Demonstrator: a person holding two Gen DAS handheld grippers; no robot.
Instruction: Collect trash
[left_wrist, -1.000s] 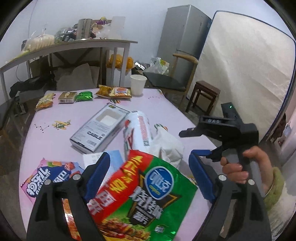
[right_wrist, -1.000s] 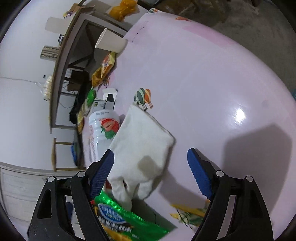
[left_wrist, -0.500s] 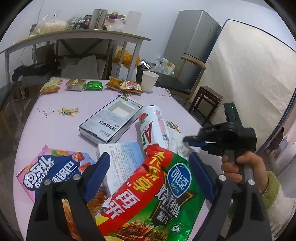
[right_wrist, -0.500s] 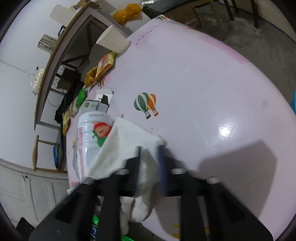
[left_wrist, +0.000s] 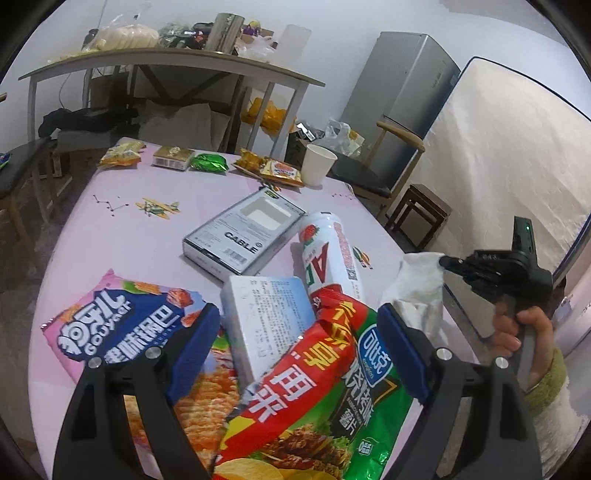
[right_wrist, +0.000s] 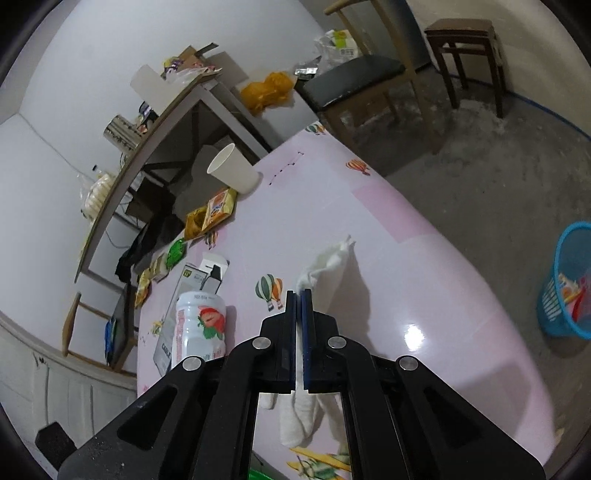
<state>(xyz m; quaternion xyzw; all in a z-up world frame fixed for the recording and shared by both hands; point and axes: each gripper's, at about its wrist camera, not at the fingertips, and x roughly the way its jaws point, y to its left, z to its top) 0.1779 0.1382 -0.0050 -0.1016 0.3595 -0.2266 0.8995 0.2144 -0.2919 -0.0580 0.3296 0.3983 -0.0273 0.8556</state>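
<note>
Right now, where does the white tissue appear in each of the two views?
Left wrist: the white tissue is at right of centre, clamped in the right gripper.
Right wrist: it shows at centre, pinched between the closed fingers.
Shared landmark: the paper cup.

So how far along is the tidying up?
Barely started. A blue bin on the floor already holds a few scraps. The right gripper is pinched shut on a white tissue, lifted off the pink table. The left gripper hangs open over a chip bag. The bottle, box and paper cup are left.
</note>
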